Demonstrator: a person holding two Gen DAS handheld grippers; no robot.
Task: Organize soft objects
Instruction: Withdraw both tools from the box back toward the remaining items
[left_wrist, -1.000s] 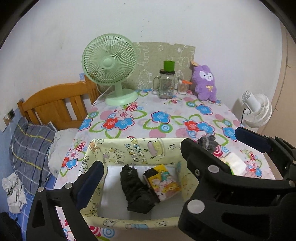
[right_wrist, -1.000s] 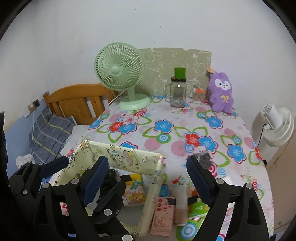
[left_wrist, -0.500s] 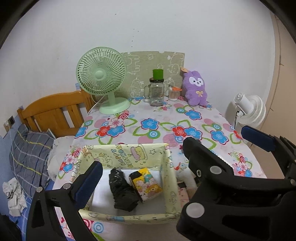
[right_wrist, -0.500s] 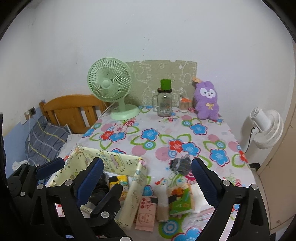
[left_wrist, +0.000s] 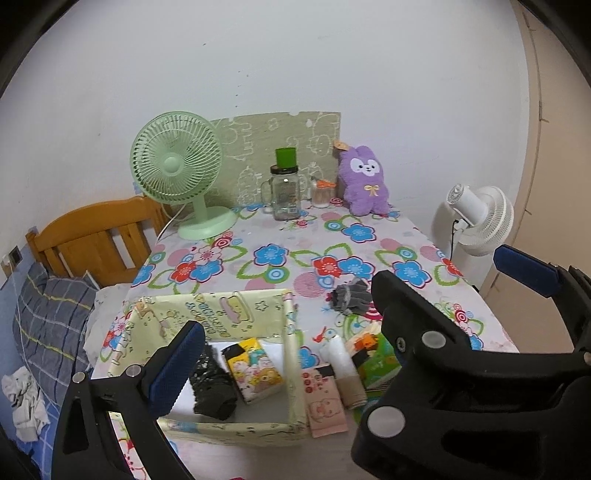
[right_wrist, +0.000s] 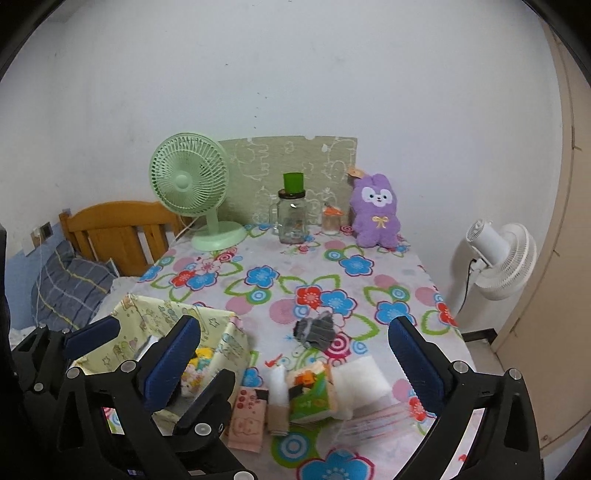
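I'm holding both grippers, left (left_wrist: 280, 354) and right (right_wrist: 295, 354), wide and empty. I'm hovering them over the loose packets (right_wrist: 308, 393) beside the fabric bin (left_wrist: 236, 314), judging the next pickup.

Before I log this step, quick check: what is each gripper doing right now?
Left gripper: open, holding nothing, above the fabric box.
Right gripper: open, holding nothing, above the loose items beside the box.

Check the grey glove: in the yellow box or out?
Out. The grey glove lies on the floral tablecloth, right of the yellow box.
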